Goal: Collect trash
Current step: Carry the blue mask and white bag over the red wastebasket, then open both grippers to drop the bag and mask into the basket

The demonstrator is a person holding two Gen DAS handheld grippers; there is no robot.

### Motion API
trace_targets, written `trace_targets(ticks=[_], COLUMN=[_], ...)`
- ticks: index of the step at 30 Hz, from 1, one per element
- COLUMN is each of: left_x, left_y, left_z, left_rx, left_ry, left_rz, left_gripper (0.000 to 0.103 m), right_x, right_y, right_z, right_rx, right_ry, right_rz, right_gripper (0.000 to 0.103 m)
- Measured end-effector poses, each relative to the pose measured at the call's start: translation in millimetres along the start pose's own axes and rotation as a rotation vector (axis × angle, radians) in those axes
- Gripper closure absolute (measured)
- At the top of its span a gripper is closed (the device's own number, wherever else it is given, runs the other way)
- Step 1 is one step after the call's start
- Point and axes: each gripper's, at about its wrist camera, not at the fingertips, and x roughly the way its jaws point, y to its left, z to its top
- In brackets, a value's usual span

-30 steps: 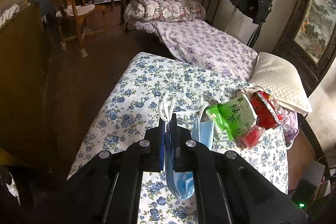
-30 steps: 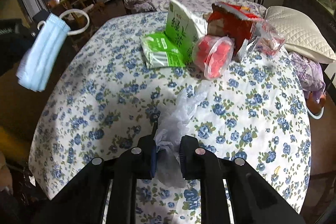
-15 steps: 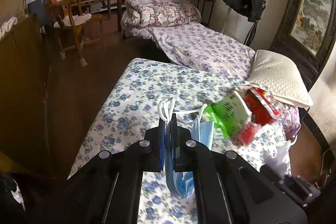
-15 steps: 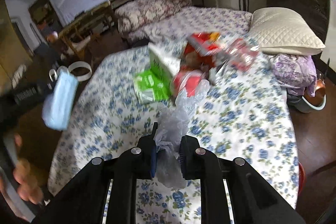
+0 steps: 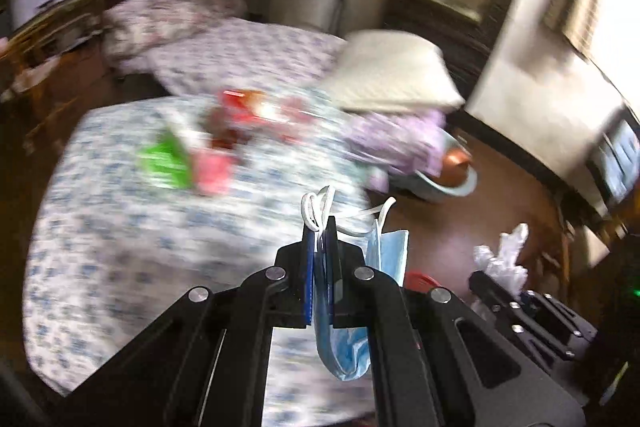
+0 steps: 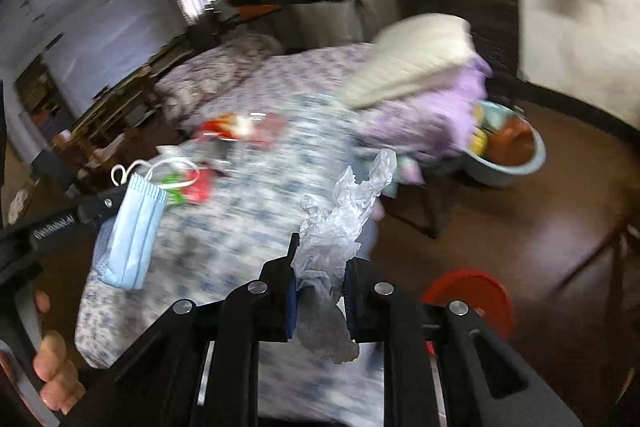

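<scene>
above the floral table (image 5: pixel 120 247), the left gripper (image 5: pixel 320 231) pinches one blue mask (image 5: pixel 386 251); the right gripper (image 6: pixel 318 259) pinches one clear plastic wrapper (image 6: pixel 340 219). only the right view shows a hand (image 6: pixel 52 371) and the red bin (image 6: pixel 476 291) clearly. remaining trash (image 5: pixel 224 143) lies blurred on the table.

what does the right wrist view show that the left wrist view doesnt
Only the right wrist view shows the person's hand gripping the handle of the left hand-held gripper, and the yellow items inside the blue basin.

Only the left wrist view shows a screen by the right wall.

Both show the blue face mask clamped in the left hand-held gripper, the crumpled clear plastic clamped in the right hand-held gripper, the floral tablecloth with green and red packaging, and the white pillow.
</scene>
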Motion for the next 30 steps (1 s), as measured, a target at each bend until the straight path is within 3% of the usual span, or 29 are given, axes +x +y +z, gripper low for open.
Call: trace_targets(ticks=[5, 11, 14, 20, 25, 30], left_x=[46.0, 99.8, 133.2, 195.5, 244.9, 279.6], left_y=[-90.8, -170.4, -186.5, -205.7, -206.7, -197.4], left_z=[-8.8, -22.4, -28.3, -50.8, -73.6, -75.6], left_rx=[0.105, 0.197, 0.181, 0.195, 0.237, 0.225], left_ry=[0.112, 0.191, 0.243, 0.302, 0.378, 0.422], left_rz=[-0.073, -0.077, -0.074, -0.006, -0.049, -0.023], left_gripper=[0.097, 0.097, 0.097, 0.097, 0.097, 0.097], right_x=[-11.0, 4.3, 23.1, 106.4, 180.2, 238.3], right_y=[-81.8, -154.4, -183.1, -228.0, -239.8, -250.1], right_z=[-15.2, -41.1, -58.5, -100.6, -125.1, -142.9], right_rx=[0.1, 0.204, 0.265, 0.379, 0.412, 0.446], right_ry=[0.029, 0.082, 0.118, 0.262, 0.352, 0.423], right_rz=[-0.087, -0.131, -0.115, -0.09, -0.064, -0.073], right_gripper=[0.084, 0.083, 0.083, 0.083, 0.083, 0.081])
